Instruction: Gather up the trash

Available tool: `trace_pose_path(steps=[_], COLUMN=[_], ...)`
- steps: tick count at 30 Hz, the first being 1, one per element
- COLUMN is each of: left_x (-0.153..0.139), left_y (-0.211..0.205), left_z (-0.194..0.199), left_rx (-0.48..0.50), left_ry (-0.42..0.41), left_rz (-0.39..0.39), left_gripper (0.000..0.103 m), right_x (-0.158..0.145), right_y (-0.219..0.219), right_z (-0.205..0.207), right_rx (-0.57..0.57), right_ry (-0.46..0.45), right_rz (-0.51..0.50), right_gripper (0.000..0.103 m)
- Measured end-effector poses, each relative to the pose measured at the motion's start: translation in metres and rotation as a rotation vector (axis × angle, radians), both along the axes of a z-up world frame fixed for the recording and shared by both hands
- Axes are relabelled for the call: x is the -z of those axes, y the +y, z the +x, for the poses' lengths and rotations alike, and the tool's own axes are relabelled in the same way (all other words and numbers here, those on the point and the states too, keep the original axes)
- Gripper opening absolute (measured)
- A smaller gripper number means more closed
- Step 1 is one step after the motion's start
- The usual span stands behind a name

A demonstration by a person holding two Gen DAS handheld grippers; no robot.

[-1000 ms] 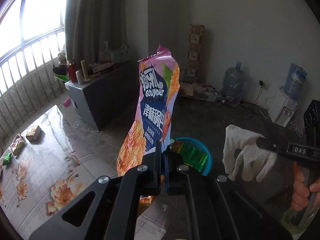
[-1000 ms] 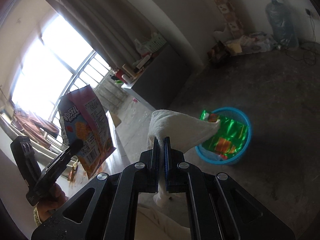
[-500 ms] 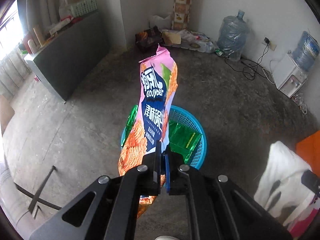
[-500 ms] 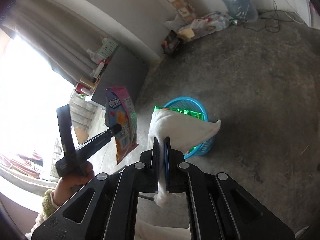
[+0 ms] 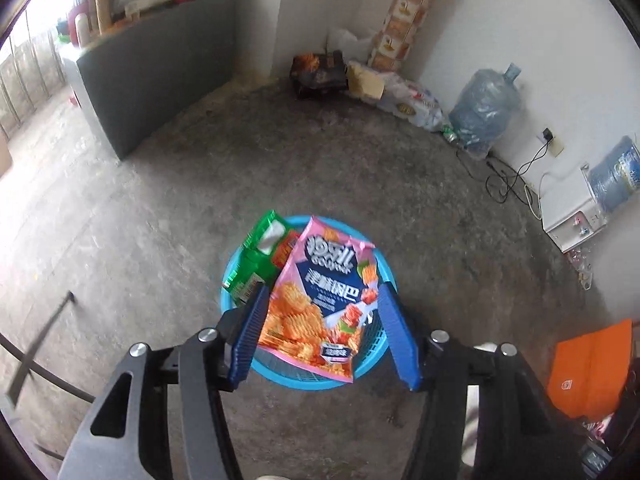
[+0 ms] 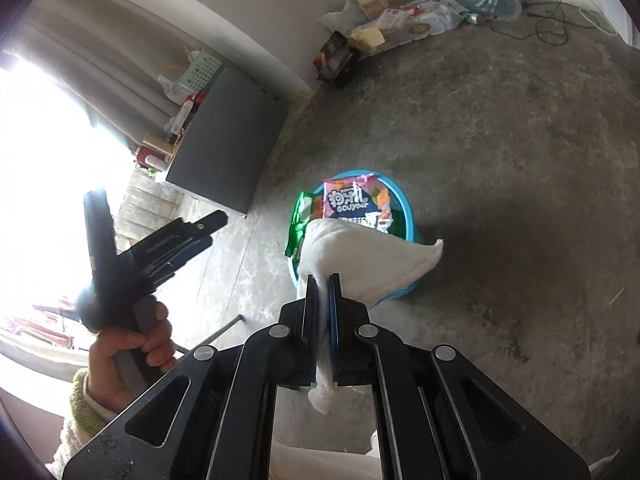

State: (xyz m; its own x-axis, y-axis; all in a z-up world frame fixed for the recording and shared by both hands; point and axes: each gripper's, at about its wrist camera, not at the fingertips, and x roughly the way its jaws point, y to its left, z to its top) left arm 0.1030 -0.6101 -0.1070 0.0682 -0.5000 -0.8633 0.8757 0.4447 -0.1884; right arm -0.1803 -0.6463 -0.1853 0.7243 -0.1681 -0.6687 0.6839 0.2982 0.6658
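Two grippers are over one blue basket (image 5: 240, 364) that stands alone on a bare concrete floor (image 5: 360, 168), with open floor on every side of it. The nearest edges are the grey cabinet (image 5: 160, 64) along the wall and the clutter of bags and boxes (image 5: 320, 72) in the corner, both well apart from the basket. A water jug (image 5: 486, 110) and trailing cables (image 5: 516, 176) line the far wall.

Left gripper (image 5: 322, 328): jaws opening, blue pads spread either side of the pink snack bag (image 5: 320, 300). The pads do not press on the bag; it lies across the basket, lapping its near rim, beside a green wrapper (image 5: 256, 260) that leans over the rim on the left.

Right gripper (image 6: 322, 280): jaws together, clamped on a white glove (image 6: 360, 256), which drapes forward and hides the basket's near rim in that view.

Left wrist view only: an orange packet (image 5: 592, 368) on the floor at right, a white dispenser (image 5: 572, 216) by the wall, and a dark rod (image 5: 44, 332) lying on the floor at left.

Right wrist view only: the person's hand (image 6: 128, 352) on the left gripper's handle, a pale fuzzy sleeve (image 6: 80, 412), and a bright window (image 6: 52, 160) behind the cabinet. Glare washes out detail there.
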Motion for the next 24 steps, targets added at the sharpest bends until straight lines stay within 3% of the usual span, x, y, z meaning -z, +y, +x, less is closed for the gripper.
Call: trace_pose_path(steps=[5,8,11,12,13,15,19,24], left_x=[-0.061,-0.09,-0.109,-0.113,-0.116,-0.122,-0.127,-0.126], left_y=[0.042,0.079,0.121,0.135,0.148,0.176,0.228,0.282], left_z=[0.001,0.001,0.003,0.003,0.003,0.005,0.005,0.01], left_rx=[0.003,0.006,0.004,0.001,-0.005,-0.031,-0.088,-0.159], left_ry=[-0.072,-0.101,-0.123,-0.128,-0.13,-0.149,-0.195,-0.148], left_rz=[-0.074,-0.112,-0.136,-0.143,-0.147,-0.156,-0.18,-0.233], left_gripper=[0.071,0.077,0.081,0.083,0.084,0.085,0.087,0.088], right_x=[-0.001,0.021,0.059,0.071,0.08,0.088,0.073,0.033], right_y=[-0.015,-0.025,-0.037,-0.038,-0.036,-0.031,-0.012,0.021], right_z=[0.049,0.091,0.132,0.142,0.147,0.145,0.114,0.077], right_rx=[-0.052,-0.069,-0.093,-0.1,-0.107,-0.102,-0.051,-0.022], right_ry=[-0.005,0.093,0.228,0.299,0.355,0.372,0.314,0.277], right_rz=[-0.053,-0.081,-0.066,-0.066,-0.065,-0.05,-0.062,-0.134], right_gripper=[0.007,0.01,0.046,0.053,0.053,0.054,0.058,0.06])
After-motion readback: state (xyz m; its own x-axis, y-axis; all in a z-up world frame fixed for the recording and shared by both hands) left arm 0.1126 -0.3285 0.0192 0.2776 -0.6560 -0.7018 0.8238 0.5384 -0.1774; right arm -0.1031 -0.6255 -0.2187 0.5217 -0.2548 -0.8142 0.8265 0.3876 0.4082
